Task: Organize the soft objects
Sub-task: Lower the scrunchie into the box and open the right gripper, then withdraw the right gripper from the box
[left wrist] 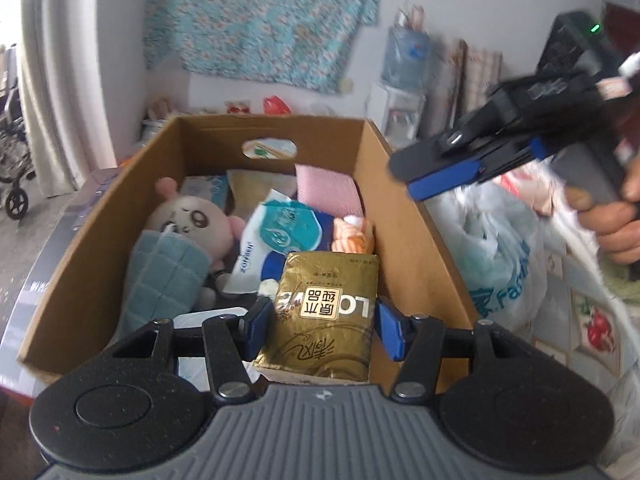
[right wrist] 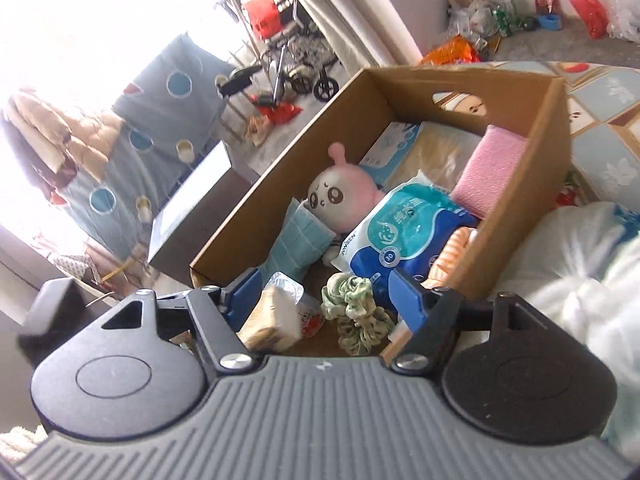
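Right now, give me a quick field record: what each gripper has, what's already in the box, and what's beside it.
left gripper: shut on gold pack, over the box's near end
right gripper: open, nothing between its pads, over the box
box: cardboard, open top
in box: plush toy, blue wipes pack, pink cloth, green scrunchie, teal cloth
beside box: plastic bag

My left wrist camera looks down into the cardboard box (left wrist: 404, 216) from close; my right views it obliquely; both share its contents.
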Motion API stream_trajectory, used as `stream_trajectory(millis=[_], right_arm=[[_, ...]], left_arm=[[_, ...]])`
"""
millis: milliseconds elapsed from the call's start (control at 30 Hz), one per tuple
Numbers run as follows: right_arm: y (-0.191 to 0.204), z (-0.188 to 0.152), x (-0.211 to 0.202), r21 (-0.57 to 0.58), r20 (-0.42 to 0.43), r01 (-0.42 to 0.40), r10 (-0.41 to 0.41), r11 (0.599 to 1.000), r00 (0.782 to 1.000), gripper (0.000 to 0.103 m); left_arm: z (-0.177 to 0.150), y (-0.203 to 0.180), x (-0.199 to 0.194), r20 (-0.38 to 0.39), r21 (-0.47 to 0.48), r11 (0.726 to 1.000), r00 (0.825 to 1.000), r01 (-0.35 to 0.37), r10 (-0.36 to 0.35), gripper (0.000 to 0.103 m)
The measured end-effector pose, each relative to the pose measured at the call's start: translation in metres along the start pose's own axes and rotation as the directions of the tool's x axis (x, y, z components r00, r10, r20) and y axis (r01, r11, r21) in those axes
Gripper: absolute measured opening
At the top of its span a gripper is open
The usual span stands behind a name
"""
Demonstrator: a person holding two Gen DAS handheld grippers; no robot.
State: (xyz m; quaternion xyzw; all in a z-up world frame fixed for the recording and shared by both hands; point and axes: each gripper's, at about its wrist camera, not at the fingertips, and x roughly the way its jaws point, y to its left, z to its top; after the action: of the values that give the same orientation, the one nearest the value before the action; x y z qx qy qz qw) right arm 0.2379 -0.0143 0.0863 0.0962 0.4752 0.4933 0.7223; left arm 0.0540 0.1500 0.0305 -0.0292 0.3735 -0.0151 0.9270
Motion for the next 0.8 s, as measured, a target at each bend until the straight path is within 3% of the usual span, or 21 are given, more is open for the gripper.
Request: stream_trajectory(millis=[33, 100, 267, 433, 567, 800], right_arm=[[-0.002, -0.002, -0.005, 0.004, 0.008, -0.003, 0.003, 1.000, 1.000, 0.071], [-0.005, -0.005, -0.013, 0.015, 0.022, -0.005, 0.005, 1.000, 1.000, 0.072], [-0.012, -0.013, -0.026, 0.027, 0.036, -0.008, 0.007, 1.000, 0.999, 0.072], [-0.018, -0.025, -0.037, 0.047, 0.072, -0.020, 0.016, 0.999, 0.997, 0.074], [-0.019, -0.042, -0.048, 0.046, 0.159, -0.023, 0.015, 0.999, 0.987, 0.082], [-0.016, -0.080, -0.067, 0.091, 0.333, 0.019, -0.048, 0.996, 0.942, 0.091]], left_arm=[[0.001, -0.002, 0.006, -0.021, 0.016, 1.000, 1.000, 0.014, -0.014, 0.059], [0.002, -0.002, 0.017, -0.052, 0.002, 1.000, 0.998, 0.029, -0.028, 0.075], [-0.002, 0.006, 0.018, -0.044, -0.087, 0.995, 0.998, 0.049, -0.052, 0.076], [-0.002, 0.010, -0.002, 0.016, -0.140, 0.990, 0.999, 0.033, -0.031, 0.076], [-0.006, 0.009, -0.025, 0.089, -0.170, 0.985, 0.996, 0.014, 0.001, 0.082], [-0.013, 0.003, -0.065, 0.228, -0.245, 0.969, 0.973, 0.018, 0.040, 0.100]])
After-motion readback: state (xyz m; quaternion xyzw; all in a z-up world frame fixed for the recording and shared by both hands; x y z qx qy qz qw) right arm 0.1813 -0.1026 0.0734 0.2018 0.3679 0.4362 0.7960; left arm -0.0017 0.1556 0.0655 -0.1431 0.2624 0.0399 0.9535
